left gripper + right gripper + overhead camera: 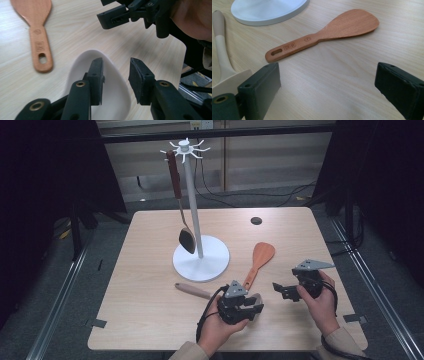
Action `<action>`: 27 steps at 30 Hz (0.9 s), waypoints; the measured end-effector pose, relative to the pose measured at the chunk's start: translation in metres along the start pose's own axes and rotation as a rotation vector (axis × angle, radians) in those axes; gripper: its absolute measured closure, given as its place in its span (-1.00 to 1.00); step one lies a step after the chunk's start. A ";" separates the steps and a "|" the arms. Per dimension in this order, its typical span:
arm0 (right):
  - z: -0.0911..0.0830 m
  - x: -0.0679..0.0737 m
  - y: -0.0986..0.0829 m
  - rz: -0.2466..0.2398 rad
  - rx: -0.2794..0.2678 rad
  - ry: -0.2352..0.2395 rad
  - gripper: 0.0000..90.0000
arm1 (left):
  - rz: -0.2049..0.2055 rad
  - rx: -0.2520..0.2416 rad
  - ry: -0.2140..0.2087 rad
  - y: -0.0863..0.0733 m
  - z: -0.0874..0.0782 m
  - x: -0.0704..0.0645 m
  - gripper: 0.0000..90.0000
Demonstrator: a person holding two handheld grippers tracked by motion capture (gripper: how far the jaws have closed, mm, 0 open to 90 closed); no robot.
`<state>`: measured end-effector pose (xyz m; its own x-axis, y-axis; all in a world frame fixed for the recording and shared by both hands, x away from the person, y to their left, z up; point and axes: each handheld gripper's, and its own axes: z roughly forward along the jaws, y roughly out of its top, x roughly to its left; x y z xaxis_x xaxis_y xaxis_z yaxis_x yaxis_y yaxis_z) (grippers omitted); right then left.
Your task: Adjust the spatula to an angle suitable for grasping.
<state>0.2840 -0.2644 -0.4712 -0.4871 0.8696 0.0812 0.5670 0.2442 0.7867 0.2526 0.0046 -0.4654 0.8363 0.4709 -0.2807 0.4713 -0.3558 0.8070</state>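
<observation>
A cream spatula with a wooden handle point(192, 290) lies on the table near the front. Its pale head point(112, 100) sits under my left gripper point(116, 80), which is open, one finger point(96, 75) over the head and the other beyond its edge. In the high view the left gripper point(256, 306) points right. A wooden rice paddle point(261, 259) point(324, 35) lies flat ahead of my right gripper point(329, 90), whose jaws stand wide open and hold nothing. The right gripper point(280, 289) faces the left one, a short gap between them. A dark ladle point(186, 239) hangs from the white rack point(192, 195).
The rack's round white base point(201, 261) point(267, 10) stands mid-table, just behind the cream spatula's handle point(220, 55). A small black hole point(256, 220) marks the table's far right. The table's front edge point(150, 344) runs close below the hands.
</observation>
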 end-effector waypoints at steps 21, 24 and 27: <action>0.020 0.055 0.018 -0.138 0.052 0.157 -0.79 | -0.010 -0.102 0.110 -0.012 -0.053 0.039 -0.20; 0.023 0.061 0.016 -0.162 0.092 0.172 -0.65 | 0.004 -0.101 0.117 -0.011 -0.054 0.039 -0.21; 0.026 0.065 0.014 -0.149 0.165 0.191 -0.35 | 0.012 -0.120 0.144 -0.009 -0.058 0.040 -0.21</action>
<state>0.2777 -0.1931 -0.4706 -0.6805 0.7261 0.0981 0.5723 0.4432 0.6899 0.2657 0.0735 -0.4539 0.7891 0.5807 -0.2002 0.4172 -0.2676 0.8685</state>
